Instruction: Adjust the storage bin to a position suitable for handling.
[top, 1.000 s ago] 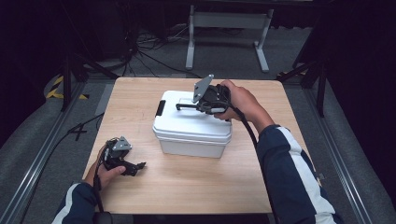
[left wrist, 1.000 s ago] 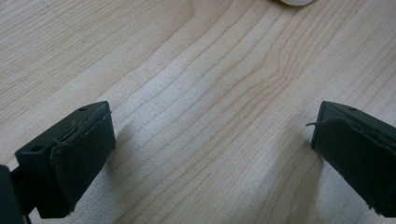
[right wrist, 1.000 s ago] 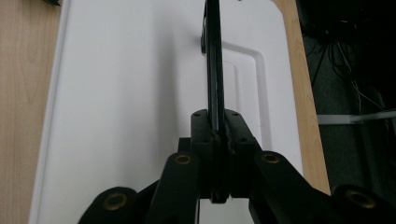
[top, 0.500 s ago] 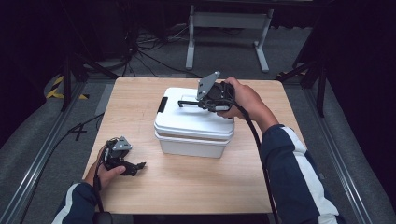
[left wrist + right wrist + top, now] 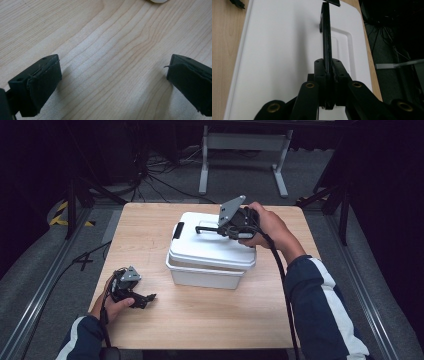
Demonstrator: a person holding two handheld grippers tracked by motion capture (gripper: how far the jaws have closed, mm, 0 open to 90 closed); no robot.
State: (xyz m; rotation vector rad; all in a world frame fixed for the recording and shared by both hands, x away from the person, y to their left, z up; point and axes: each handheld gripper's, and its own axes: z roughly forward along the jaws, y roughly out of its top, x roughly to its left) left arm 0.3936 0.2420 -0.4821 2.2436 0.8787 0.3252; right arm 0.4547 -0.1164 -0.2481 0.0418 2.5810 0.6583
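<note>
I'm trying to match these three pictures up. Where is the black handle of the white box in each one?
High view: the black handle stands raised over the lid, centre of the picture, clamped in the right gripper.
Right gripper view: the handle runs up the middle, pinched between the jaws at the bottom.
Left gripper view: the handle is not in it.
Shared landmark: the wooden table.

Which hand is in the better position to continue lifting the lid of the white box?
Right. The right gripper is shut on the black handle over the white lid; the left gripper rests open on the table, apart from the box.
</note>
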